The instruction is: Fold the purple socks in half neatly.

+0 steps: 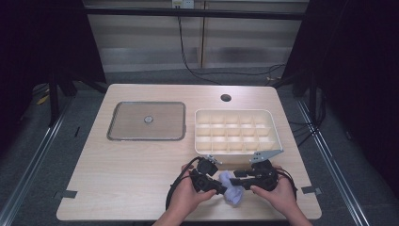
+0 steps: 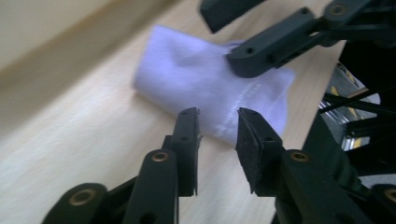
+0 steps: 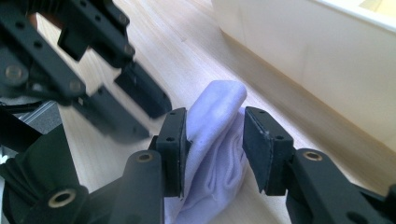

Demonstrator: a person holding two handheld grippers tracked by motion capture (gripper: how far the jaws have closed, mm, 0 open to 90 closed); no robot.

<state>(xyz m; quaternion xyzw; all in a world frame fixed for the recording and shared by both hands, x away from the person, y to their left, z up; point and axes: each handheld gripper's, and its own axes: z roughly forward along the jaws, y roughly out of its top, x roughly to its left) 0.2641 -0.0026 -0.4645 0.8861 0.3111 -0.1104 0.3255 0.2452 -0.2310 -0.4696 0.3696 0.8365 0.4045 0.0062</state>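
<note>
Just in front of the tray (image 1: 277, 136), the right gripper (image 3: 215, 135) pinches the sock (image 3: 217, 154) while the left gripper (image 2: 217, 128), unclenched, must likely close on its other end.

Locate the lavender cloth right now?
In the high view the lavender cloth lies at the table's near edge, between the left gripper and right gripper, just in front of the divided white tray.

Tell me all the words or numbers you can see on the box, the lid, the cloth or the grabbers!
None can be read.
Divided box: plain, no label.
Lid: no writing visible.
Purple cloth: plain.
Left gripper and right gripper: black jaws with screws, no markings visible.
Something pale sits on the wall at the top of the high view, too small to read.
</note>
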